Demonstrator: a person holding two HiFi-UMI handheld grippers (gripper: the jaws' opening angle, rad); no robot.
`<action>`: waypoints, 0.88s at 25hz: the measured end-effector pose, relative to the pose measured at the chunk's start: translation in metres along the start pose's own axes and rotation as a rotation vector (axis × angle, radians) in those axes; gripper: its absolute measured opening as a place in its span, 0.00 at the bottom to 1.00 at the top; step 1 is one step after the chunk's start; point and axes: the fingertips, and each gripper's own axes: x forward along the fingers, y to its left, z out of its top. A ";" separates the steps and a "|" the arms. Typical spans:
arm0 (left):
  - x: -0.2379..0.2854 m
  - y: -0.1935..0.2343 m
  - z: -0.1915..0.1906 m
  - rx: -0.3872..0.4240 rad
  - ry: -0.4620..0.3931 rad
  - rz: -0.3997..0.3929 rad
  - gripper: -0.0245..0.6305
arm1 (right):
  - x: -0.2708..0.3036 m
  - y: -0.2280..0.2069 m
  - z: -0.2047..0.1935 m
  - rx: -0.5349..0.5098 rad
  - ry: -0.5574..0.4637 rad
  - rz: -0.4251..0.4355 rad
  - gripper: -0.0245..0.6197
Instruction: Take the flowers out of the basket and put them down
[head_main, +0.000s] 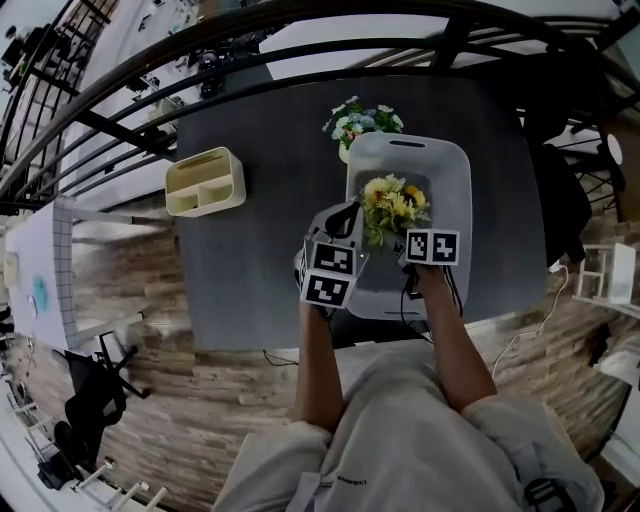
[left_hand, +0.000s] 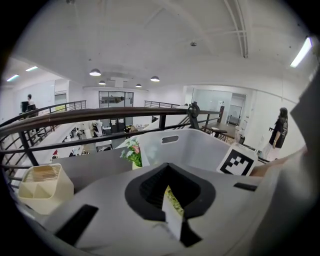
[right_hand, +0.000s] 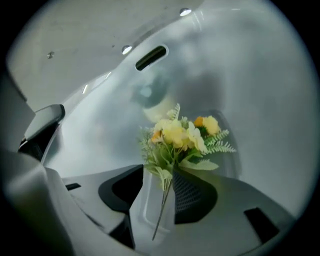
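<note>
Right gripper (right_hand: 156, 182) open, jaws straddling flowers (right_hand: 180, 134) stem mid-frame, lined up to pinch. Left gripper (left_hand: 171, 195) clamped on basket (head_main: 455, 185) rim, likely steadying it.

Left gripper (head_main: 345, 222) and right gripper (head_main: 404, 226): light grey shells, black ribbed pads (right_hand: 192, 192), cubes (head_main: 331, 272) with black-white square markers. Pale grey garment (head_main: 400, 440) over thighs.

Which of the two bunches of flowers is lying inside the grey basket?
The yellow bunch, lying in the grey basket. The white-and-blue bunch stands outside it, on the table just beyond the basket's far rim.
</note>
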 end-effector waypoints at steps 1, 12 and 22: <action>0.000 0.000 0.000 0.005 0.002 0.002 0.06 | 0.006 0.000 -0.007 0.006 0.029 0.004 0.37; -0.002 0.015 0.002 0.009 -0.028 0.108 0.06 | 0.064 -0.014 -0.050 0.164 0.226 0.002 0.39; -0.041 0.040 0.000 -0.177 -0.157 0.238 0.06 | 0.069 -0.019 -0.049 0.213 0.213 0.006 0.15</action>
